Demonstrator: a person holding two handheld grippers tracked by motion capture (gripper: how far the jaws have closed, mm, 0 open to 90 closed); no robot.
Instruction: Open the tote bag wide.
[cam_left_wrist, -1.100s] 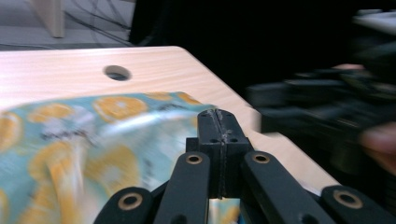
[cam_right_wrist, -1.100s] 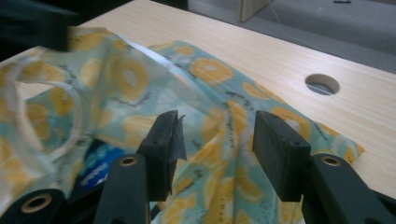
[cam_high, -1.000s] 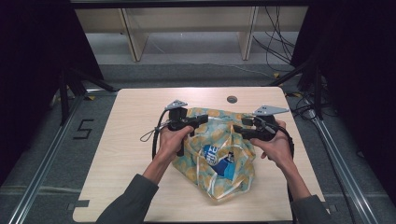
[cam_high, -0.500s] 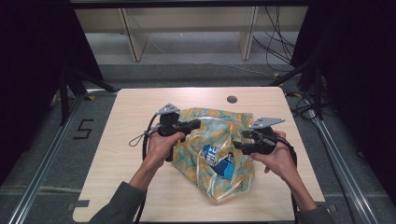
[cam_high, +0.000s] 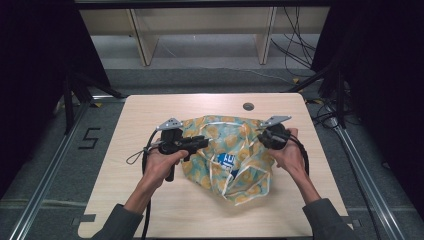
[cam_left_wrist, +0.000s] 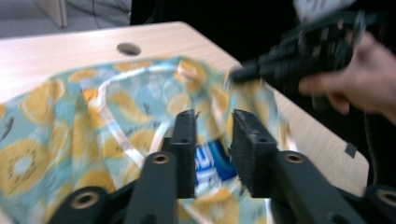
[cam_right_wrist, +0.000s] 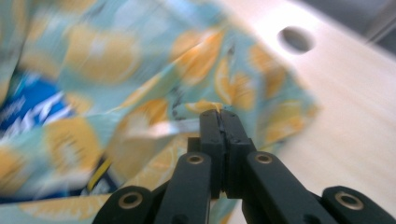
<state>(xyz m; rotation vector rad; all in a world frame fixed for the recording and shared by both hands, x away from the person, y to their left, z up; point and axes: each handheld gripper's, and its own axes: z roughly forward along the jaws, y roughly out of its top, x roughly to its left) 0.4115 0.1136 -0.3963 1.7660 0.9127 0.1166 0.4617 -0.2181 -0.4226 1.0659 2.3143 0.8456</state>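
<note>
Right gripper (cam_right_wrist: 219, 116), jaws just closed, pinches the bag (cam_high: 225, 150) edge on the counter (cam_high: 150, 105); left gripper (cam_left_wrist: 212, 140), jaws just parted, hovers released above it.

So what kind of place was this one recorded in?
Most likely a lab recording station rather than a home: a bare light-wood table with a cable hole sits between black curtains, loose cables trail over the floor, and a taped "5" marks the floor beside an aluminium rail.
</note>
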